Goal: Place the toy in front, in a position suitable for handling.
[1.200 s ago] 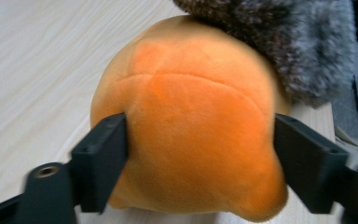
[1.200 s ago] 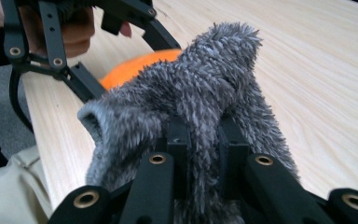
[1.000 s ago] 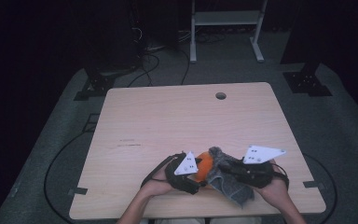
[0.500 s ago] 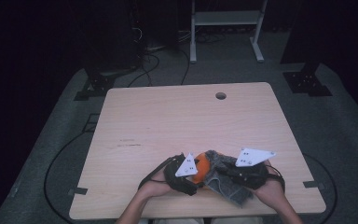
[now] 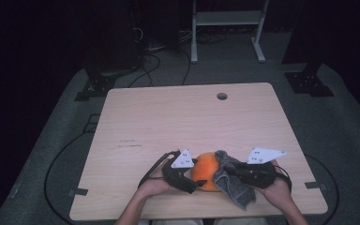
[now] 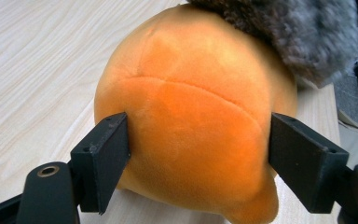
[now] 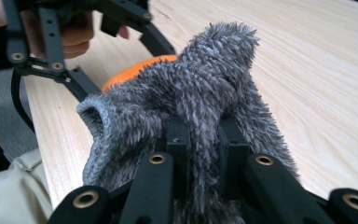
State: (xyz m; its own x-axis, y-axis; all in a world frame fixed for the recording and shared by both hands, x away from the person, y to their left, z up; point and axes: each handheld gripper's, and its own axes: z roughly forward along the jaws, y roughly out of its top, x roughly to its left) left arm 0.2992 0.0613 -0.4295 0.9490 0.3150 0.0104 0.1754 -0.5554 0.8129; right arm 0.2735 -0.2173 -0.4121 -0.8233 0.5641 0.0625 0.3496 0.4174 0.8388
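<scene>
You are holding the orange plush (image 6: pixel 191 135) at the table's (image 5: pixel 168 117) near edge in the left gripper (image 6: pixel 198 154), wiping it with the grey cloth (image 7: pixel 200 107) pinched in the right gripper (image 7: pixel 204 140). Next, probably drag the cloth across.

The high view looked forward and down on the whole tabletop (image 5: pixel 187 122) from afar. Each hand-held gripper's camera sat close, looking along its jaws; all three shared the orange plush (image 5: pixel 205 169).
</scene>
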